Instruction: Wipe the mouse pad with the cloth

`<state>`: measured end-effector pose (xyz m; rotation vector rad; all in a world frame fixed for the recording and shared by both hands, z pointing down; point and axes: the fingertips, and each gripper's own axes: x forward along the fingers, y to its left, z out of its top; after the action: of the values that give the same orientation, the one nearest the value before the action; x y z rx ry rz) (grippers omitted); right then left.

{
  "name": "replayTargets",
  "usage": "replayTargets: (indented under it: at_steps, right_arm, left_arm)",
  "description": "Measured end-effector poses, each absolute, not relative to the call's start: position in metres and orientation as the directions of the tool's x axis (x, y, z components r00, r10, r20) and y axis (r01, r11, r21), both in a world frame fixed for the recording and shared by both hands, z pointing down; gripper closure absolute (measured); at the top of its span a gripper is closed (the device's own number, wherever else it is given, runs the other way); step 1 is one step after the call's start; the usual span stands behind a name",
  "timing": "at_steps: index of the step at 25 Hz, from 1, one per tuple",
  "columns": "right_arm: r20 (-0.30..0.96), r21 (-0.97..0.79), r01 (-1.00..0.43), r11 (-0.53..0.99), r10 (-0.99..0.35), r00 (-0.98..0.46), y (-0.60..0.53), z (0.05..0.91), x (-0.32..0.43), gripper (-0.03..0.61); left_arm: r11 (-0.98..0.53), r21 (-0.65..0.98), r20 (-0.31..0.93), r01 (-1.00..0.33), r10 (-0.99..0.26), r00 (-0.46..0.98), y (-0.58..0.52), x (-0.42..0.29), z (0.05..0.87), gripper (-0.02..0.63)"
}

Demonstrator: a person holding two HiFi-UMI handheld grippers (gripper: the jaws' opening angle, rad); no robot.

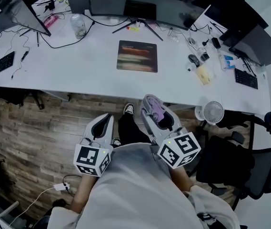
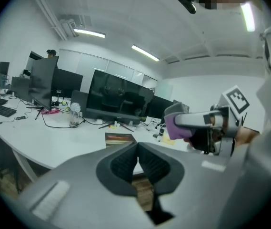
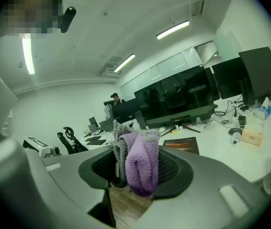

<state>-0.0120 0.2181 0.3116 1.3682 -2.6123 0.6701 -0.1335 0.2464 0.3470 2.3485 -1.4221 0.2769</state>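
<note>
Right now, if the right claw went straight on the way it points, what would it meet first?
The right claw, shut on the cloth, would probably meet the white desk near its front edge, short of the mouse pad; height unclear.

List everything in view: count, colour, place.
mouse pad: 1, dark with a striped print, middle of the desk
desk: 1, white, across the top of the head view
monitors: several, black, along the desk's back edge
keyboards: 2, black, desk's far left and far right
bottle: 1, clear, back left of the mouse pad
mouse: 1, dark, right of the mouse pad
fan: 1, white, below the desk's front edge, right
chair: 1, black, lower right
cloth: 1, purple and grey, between the right gripper's jaws
left gripper: jaws together, empty
right gripper: clamped on the cloth
</note>
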Motion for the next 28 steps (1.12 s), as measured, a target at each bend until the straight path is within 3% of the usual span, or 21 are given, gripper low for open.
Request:
replayTargets:
  at_steps: [21,28]
  right_arm:
    - [0.378,-0.597,-0.700,0.392,-0.632,-0.676,-0.006,0.370,0.022,0.394]
    - [0.518,-0.303,-0.798,0.521,-0.612,-0.597,-0.033,0.392,0.025,0.393]
  left_arm:
    - [-0.368,0.208,0.468,-0.906,-0.776,0.422,0.023,-0.101,0.373,0.614]
    - [-0.341,0.197,0.503,-0.919,-0.770,0.393,-0.001,-0.089,0.390,0.614]
